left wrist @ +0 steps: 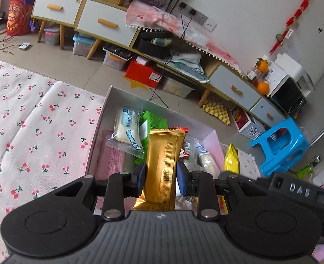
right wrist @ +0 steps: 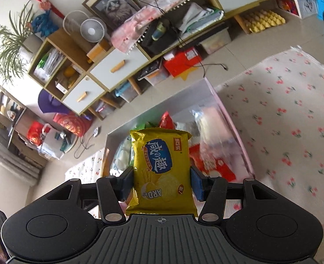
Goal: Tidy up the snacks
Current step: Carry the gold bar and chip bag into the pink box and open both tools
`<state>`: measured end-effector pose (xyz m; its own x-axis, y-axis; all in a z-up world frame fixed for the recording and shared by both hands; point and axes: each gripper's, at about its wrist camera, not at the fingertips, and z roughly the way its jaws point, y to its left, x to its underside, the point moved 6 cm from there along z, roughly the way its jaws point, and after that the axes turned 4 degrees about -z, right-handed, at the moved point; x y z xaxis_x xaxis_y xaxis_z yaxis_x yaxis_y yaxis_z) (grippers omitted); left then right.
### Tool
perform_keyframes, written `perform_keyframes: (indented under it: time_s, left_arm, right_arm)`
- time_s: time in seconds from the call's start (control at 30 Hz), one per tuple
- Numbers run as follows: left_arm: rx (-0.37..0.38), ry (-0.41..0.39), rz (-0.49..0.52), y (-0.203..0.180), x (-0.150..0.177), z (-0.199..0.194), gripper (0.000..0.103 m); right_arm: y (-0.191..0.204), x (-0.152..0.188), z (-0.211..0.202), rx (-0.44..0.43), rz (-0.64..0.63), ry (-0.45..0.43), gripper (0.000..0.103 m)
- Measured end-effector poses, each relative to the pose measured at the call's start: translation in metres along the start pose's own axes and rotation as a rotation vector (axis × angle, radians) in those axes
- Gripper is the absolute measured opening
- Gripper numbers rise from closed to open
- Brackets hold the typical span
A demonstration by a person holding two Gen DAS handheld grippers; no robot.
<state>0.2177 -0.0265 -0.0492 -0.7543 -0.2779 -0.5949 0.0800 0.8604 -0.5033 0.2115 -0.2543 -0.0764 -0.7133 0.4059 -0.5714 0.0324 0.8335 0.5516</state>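
My left gripper (left wrist: 160,176) is shut on a long gold snack packet (left wrist: 164,165) and holds it upright above a pale pink box (left wrist: 100,118). The box holds several snacks, among them a white packet (left wrist: 127,129) and a green packet (left wrist: 154,121). My right gripper (right wrist: 162,182) is shut on a yellow cracker packet (right wrist: 162,169) and holds it above the same box (right wrist: 227,118). That yellow packet also shows at the box's right side in the left wrist view (left wrist: 231,158).
The box sits on a white cloth with red cherries (left wrist: 30,132) that covers the table. Beyond its edge are the tiled floor, a long low cabinet with drawers (left wrist: 100,22), storage boxes under it, and a blue plastic stool (left wrist: 280,145).
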Motion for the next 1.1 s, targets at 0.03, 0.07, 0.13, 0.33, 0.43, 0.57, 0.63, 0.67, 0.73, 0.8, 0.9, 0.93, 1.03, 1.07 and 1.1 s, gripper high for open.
perform_keyframes:
  time_s: [0.03,0.07,0.13,0.33,0.43,0.57,0.63,0.67,0.73,0.8,0.9,0.93,1.03,1.07,1.1]
  left_arm:
    - [-0.004,-0.001,0.006,0.002,0.0,0.002,0.027]
    - [-0.008,-0.005,0.013,0.003,0.0,0.003,0.027]
    - [-0.009,-0.016,0.025,0.003,-0.002,0.004,0.027]
    - [0.006,-0.032,0.025,0.003,-0.004,0.013,0.027]
    - [0.001,-0.037,0.043,0.002,-0.003,0.017,0.027]
    - [-0.004,-0.032,0.066,-0.001,-0.001,0.02,0.028]
    - [-0.008,-0.038,0.067,0.0,0.0,0.019,0.03]
    - [-0.012,-0.045,0.065,0.0,0.0,0.019,0.031]
    - [-0.01,-0.048,0.067,0.0,-0.001,0.017,0.032]
    - [-0.015,-0.046,0.076,0.0,-0.002,0.017,0.035]
    - [-0.024,-0.041,0.085,0.0,-0.001,0.017,0.037]
    - [-0.027,-0.037,0.088,0.0,-0.001,0.016,0.037]
    - [-0.036,-0.031,0.098,-0.001,0.001,0.014,0.04]
    - [-0.039,-0.027,0.101,-0.001,0.002,0.013,0.042]
    - [-0.042,-0.023,0.103,-0.002,0.002,0.011,0.045]
  right_arm:
    - [0.0,-0.001,0.004,0.005,-0.003,0.0,0.052]
    - [0.0,-0.002,0.009,0.009,-0.003,0.002,0.052]
    - [-0.002,-0.002,0.017,0.008,0.005,0.008,0.052]
    - [-0.01,-0.003,0.029,0.006,0.025,0.013,0.052]
    - [-0.011,-0.005,0.031,-0.002,0.03,0.005,0.053]
    - [-0.009,-0.005,0.033,-0.009,0.026,0.006,0.056]
    - [-0.009,-0.005,0.034,-0.012,0.031,0.007,0.056]
    - [-0.01,-0.005,0.034,-0.015,0.036,0.007,0.056]
    - [-0.011,-0.006,0.033,-0.025,0.048,0.009,0.062]
    - [-0.011,-0.006,0.032,-0.036,0.055,0.008,0.064]
    - [-0.009,-0.006,0.029,-0.03,0.041,0.007,0.065]
    - [-0.008,-0.006,0.029,-0.029,0.039,0.007,0.066]
    - [-0.007,-0.006,0.027,-0.02,0.03,0.01,0.067]
    - [-0.007,-0.006,0.025,-0.016,0.029,0.011,0.067]
    - [-0.006,-0.006,0.024,-0.01,0.026,0.012,0.068]
